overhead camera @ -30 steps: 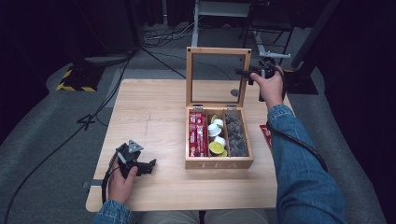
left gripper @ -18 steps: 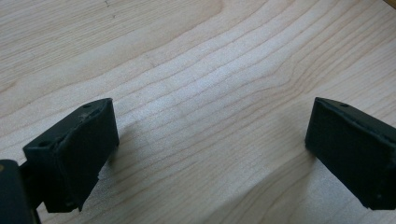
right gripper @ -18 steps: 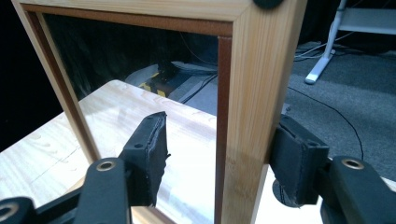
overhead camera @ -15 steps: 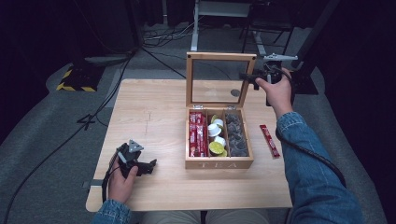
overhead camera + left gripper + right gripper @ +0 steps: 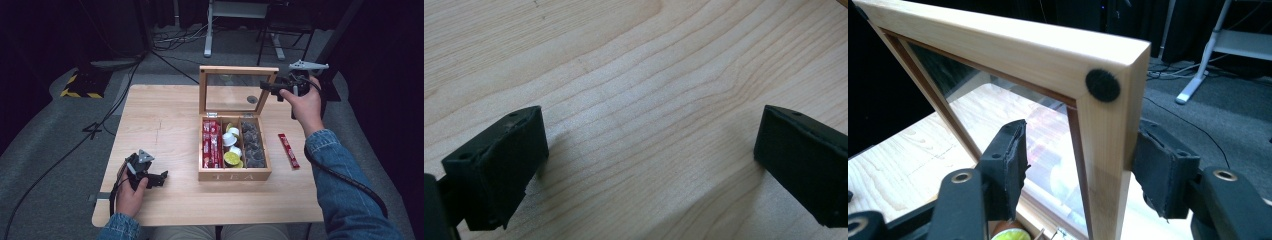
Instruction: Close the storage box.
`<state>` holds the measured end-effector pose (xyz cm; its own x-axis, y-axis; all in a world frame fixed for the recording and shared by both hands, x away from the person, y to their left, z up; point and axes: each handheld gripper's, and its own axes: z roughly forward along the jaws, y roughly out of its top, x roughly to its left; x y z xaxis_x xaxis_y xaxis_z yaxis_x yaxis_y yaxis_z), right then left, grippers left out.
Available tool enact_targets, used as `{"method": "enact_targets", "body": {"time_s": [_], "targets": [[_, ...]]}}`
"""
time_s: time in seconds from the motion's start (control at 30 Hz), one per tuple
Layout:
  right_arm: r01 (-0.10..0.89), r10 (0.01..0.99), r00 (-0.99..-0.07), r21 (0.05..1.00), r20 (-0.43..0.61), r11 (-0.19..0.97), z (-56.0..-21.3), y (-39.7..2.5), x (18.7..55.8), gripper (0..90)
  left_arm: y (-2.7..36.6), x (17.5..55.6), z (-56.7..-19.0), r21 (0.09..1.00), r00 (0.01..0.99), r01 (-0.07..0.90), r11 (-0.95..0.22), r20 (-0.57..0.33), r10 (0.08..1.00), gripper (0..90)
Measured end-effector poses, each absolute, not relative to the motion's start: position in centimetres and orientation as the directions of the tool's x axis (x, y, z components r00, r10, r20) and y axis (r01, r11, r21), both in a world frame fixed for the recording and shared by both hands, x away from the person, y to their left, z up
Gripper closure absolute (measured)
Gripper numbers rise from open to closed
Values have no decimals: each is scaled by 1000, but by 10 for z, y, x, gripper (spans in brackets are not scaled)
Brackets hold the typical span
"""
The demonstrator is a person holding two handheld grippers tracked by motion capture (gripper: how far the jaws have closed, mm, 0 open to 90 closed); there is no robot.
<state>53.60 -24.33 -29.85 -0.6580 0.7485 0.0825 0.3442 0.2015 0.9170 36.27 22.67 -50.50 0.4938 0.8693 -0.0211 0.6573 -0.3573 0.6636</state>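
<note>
A light wooden tea box (image 5: 235, 175) sits in the middle of the pale wooden counter (image 5: 165, 125). Its wooden lid with a glass window (image 5: 235, 92) stands straight up at the back of the box.

The right gripper (image 5: 274, 88) is up at the lid's far right corner. In the right gripper view, its two black fingers (image 5: 1008, 160) sit on both sides of the lid's wooden side rail (image 5: 1105, 150). One finger is in front of the glass and the other is behind the frame. The finger behind looks like it touches the wood, but there is a small gap at the front one, so I cannot tell if the grip is tight. A small round black felt dot (image 5: 1103, 85) sits on the corner of the lid.

Inside the box are three long parts. The left part holds red packets (image 5: 211, 145). The middle part holds small round cups with white and yellow-green tops (image 5: 231, 150). The right part holds dark grey round things (image 5: 252, 145).

A thin red stick packet (image 5: 288, 150) lies flat on the counter, just to the right of the box and not touching it.

The left gripper (image 5: 155, 179) rests low near the front left of the counter, well apart from the box. In the left gripper view, its black fingers (image 5: 499, 165) are spread wide with bare wood between them. They hold nothing.
</note>
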Motion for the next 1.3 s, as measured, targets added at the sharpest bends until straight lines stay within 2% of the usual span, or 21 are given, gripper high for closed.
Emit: {"method": "enact_targets", "body": {"time_s": [0.23, 0.47, 0.57, 1.3], "targets": [[354, 744, -664, 909, 78, 221, -295, -244, 524, 370, 227, 363, -505, 663, 494, 657, -358, -21, 869, 12], [334, 724, -687, 908, 51, 253, -293, -241, 503, 379, 227, 363, -505, 663, 494, 658, -358, -21, 869, 12], [324, 735, -678, 900, 6, 291, -291, -242, 495, 380, 227, 363, -505, 664, 494, 657, -357, -21, 869, 12], [330, 705, -707, 852, -63, 407, -304, -244, 444, 381, 227, 363, -505, 663, 493, 659, -355, -24, 870, 12]]}}
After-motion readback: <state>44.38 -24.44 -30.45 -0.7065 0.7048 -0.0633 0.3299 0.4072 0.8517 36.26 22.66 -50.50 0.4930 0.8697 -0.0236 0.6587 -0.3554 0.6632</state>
